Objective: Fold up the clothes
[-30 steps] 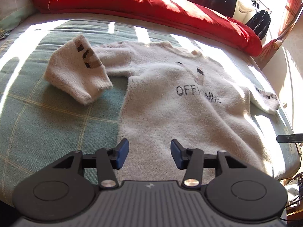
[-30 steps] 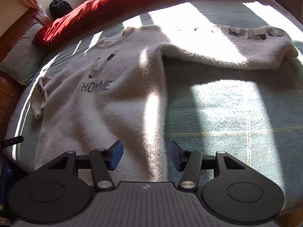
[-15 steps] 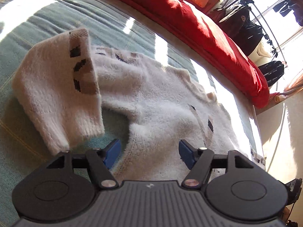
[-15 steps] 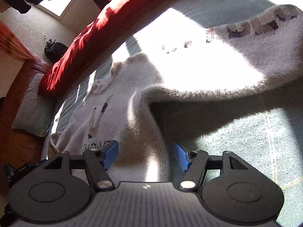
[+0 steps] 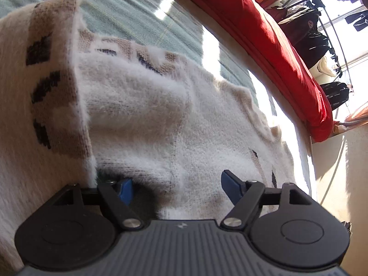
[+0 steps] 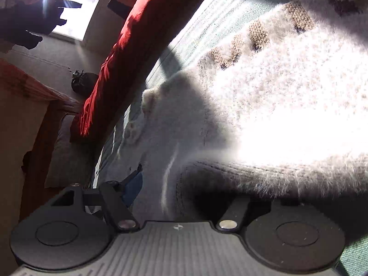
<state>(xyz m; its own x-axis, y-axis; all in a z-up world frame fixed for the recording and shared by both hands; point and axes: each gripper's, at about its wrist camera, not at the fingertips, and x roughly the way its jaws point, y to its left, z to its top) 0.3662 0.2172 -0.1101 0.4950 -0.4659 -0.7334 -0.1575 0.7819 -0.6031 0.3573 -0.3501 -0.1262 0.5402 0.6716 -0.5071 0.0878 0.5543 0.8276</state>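
We hold our left gripper (image 5: 177, 187) low over a fuzzy white sweater (image 5: 207, 142) that lies spread on a bed with a green checked bedspread (image 5: 128, 11). Its jaws are spread wide and grip nothing: the left blue pad sits in the dark gap at the armpit, just beside the folded-over sleeve (image 5: 43, 105), and the right pad rests over the chest of the sweater. The sleeve, with its tan band and black marks, lies doubled back at the left of this view.

Our right gripper (image 6: 184, 191) is down at the other armpit of the sweater (image 6: 287, 115). Its left blue pad shows over the body of the sweater; the right finger is hidden under the fuzzy edge of the other sleeve, so the jaws look spread, with the sleeve's lower edge lying between them. We cannot tell whether they touch the cloth.

A red duvet (image 5: 276, 36) is bunched along the far side of the bed, and dark clothes (image 5: 308, 34) hang on a rack by the window beyond it.
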